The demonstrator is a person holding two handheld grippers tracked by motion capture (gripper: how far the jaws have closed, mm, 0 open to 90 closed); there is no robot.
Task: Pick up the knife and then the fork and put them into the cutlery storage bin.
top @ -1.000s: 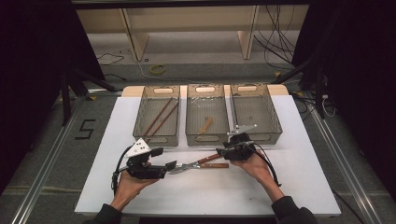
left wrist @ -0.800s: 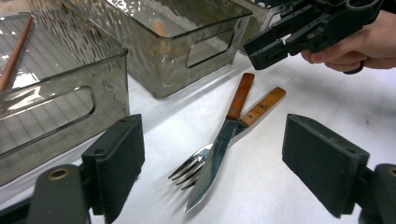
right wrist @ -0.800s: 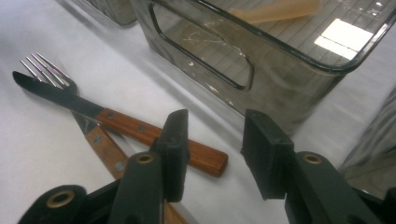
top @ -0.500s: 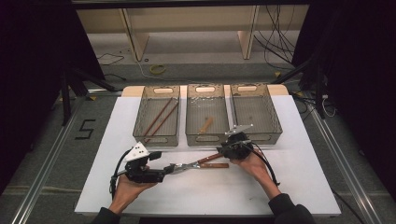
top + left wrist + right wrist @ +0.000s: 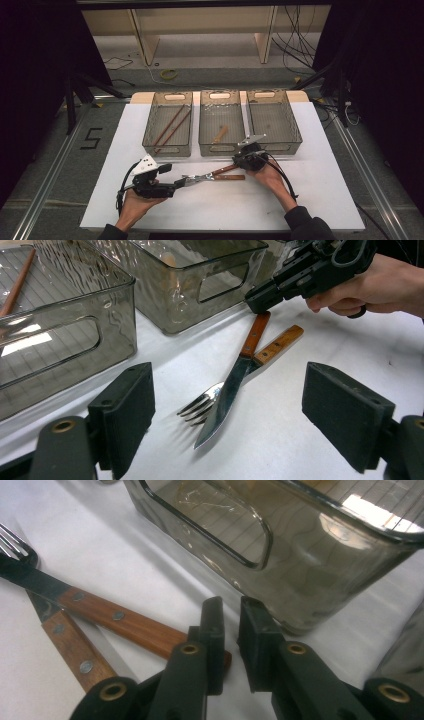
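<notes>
**Knife and fork lie crossed on the counter**

Knife (image 5: 235,385) with a wooden handle lies across a fork (image 5: 260,356) on the white counter (image 5: 320,200), in front of three clear bins (image 5: 222,125); the left tongs (image 5: 176,187) are wide open, near the knife tip and the fork prongs, holding nothing; the right tongs (image 5: 229,645) are almost closed, with a thin gap, right at the end of the knife handle, beside the right bin (image 5: 310,545); two brown sticks (image 5: 170,127) lie in the left bin (image 5: 167,148).
</notes>
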